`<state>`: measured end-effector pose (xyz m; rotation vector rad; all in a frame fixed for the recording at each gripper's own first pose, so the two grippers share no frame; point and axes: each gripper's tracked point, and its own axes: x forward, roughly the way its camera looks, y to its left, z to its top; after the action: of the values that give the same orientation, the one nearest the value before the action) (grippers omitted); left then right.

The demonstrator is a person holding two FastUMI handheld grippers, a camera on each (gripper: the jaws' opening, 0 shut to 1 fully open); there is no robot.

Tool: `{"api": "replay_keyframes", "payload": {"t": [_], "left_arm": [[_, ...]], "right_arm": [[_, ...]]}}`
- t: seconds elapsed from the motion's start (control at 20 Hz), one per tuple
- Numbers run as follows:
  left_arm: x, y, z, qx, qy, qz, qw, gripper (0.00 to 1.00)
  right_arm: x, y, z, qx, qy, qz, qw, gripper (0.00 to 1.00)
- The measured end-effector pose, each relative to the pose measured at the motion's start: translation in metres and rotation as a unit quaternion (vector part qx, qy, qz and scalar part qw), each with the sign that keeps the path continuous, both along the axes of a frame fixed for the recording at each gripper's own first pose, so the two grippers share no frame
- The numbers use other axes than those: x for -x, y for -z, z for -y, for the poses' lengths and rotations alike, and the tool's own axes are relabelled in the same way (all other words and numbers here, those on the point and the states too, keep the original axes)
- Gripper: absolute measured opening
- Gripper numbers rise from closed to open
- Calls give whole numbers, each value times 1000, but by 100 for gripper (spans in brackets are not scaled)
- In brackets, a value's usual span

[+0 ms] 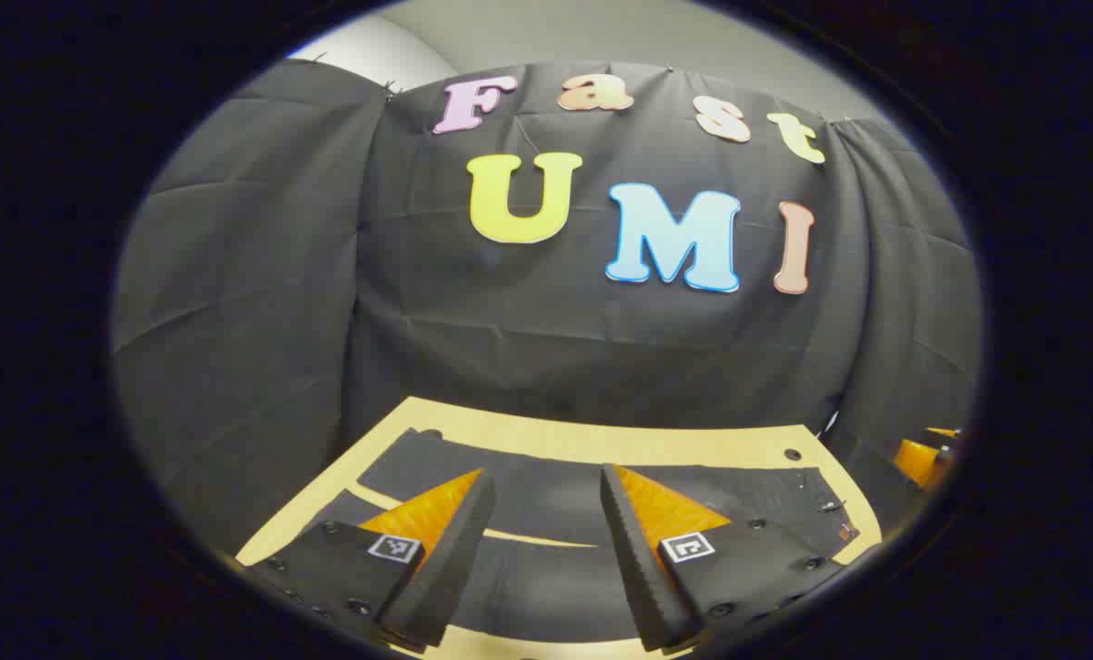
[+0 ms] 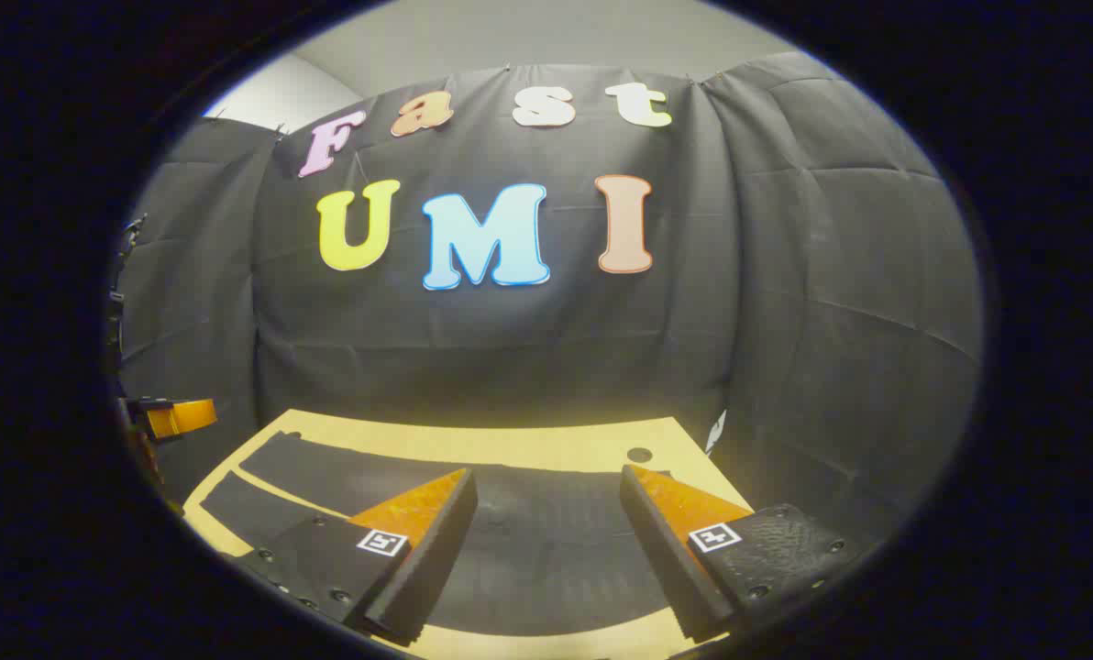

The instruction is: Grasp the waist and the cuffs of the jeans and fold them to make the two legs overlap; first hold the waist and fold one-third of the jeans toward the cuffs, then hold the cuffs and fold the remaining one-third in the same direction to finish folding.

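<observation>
Two tools: each shows at the bottom of its own view, above dark jeans spread flat on a pale table.
Left tool [image 1: 540,513]: fingers stand apart with nothing between them, hovering over the cloth at lower centre of the left gripper view.
Right tool [image 2: 548,518]: fingers likewise spread wide and empty, at lower centre of the right gripper view; its orange edge also peeks in at the right rim of the left gripper view.
Jeans [image 1: 556,500]: lie flat across the lower part of the left gripper view, the two legs parting toward the lower left with a strip of table showing between them; in the right gripper view the jeans [image 2: 528,541] fill the lower middle, legs running off to the lower left.
Table [image 1: 601,442]: light wood, a small round hole near its far right corner.
Writing: no readable brand or label on the jeans; each tool finger carries a small square black-and-white marker, not readable as text.
</observation>
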<state>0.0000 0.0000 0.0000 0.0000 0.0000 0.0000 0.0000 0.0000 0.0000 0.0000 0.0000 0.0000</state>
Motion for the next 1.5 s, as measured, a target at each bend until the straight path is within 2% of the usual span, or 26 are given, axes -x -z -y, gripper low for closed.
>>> {"api": "replay_keyframes", "payload": {"t": [0.1,0.3,0.75,0.9,1.05,1.15,1.2,1.25,1.35,1.4,1.5], "left_arm": [[1,1,-3,4,-4,-2,1000,80],[4,6,-8,9,-8,-10,1000,80],[14,21,-25,8,-26,-23,999,80],[13,32,-38,33,-42,-35,998,80],[9,61,-70,74,-76,-72,992,80],[4,89,-94,124,-93,-112,982,80],[4,105,-104,158,-94,-138,973,84],[6,124,-112,194,-91,-167,962,80],[9,165,-136,264,-106,-221,933,80],[12,185,-149,298,-121,-249,914,80],[21,215,-182,359,-156,-263,882,82]], "right_arm": [[3,1,9,-15,9,-4,1000,95],[5,3,19,-37,25,-3,999,95],[12,18,15,-51,24,-18,998,95],[10,25,22,-60,27,-29,997,94],[4,46,46,-86,51,-59,993,95],[-2,69,67,-131,72,-97,984,95],[-3,83,78,-162,84,-121,976,95],[-4,101,89,-194,95,-147,965,96],[-4,132,117,-252,128,-191,940,95],[-5,146,128,-281,142,-207,926,95],[-8,181,146,-343,165,-249,891,95]]}}
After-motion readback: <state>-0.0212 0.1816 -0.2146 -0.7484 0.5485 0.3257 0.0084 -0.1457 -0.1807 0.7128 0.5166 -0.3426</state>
